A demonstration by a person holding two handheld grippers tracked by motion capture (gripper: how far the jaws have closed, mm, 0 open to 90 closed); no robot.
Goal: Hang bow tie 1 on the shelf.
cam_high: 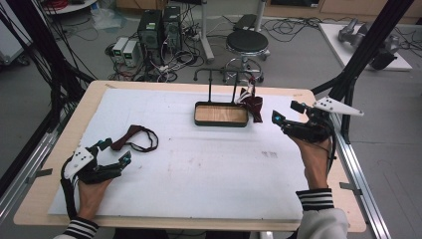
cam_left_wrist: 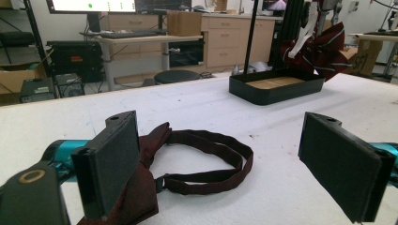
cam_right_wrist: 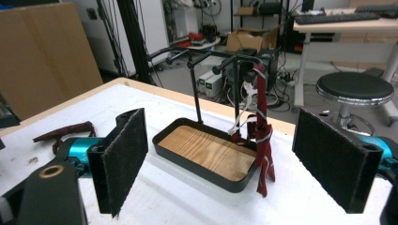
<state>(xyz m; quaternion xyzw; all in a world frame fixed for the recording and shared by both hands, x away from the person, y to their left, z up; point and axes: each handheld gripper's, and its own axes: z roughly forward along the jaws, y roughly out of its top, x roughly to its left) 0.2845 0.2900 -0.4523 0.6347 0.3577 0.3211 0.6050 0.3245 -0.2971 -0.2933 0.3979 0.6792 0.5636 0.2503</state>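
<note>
The big white table [cam_high: 199,164] spreads out under both hands, its wooden edge showing all around, and toward the far side sits the black tray [cam_high: 221,122] with the wood-grain floor, two thin black posts rising from it to a rack of hook arms [cam_right_wrist: 197,55]. From one of those hook arms, on the tray's right end in the high view, hangs a dark red striped tie [cam_right_wrist: 261,136], its white band looped against it and its tail draping down over the tray's rim onto the table. Over to the right, the right gripper [cam_high: 287,113] is held up off the surface just beside that hanging tie, jaws spread wide and empty; its own camera looks straight at tray and tie framed between the two black pads [cam_right_wrist: 123,159], nothing touching them. On the left, the left gripper [cam_high: 113,152] sits low near the table's near left part, jaws also standing well apart, nothing clamped. Right at it lies the second piece, a dark maroon bow tie [cam_left_wrist: 141,187] with its strap [cam_left_wrist: 211,159] curled in a flat loop on the white surface; in the left gripper view the bow's cloth lies just beside and partly behind the left pad, the loop lying out between the open jaws.
</note>
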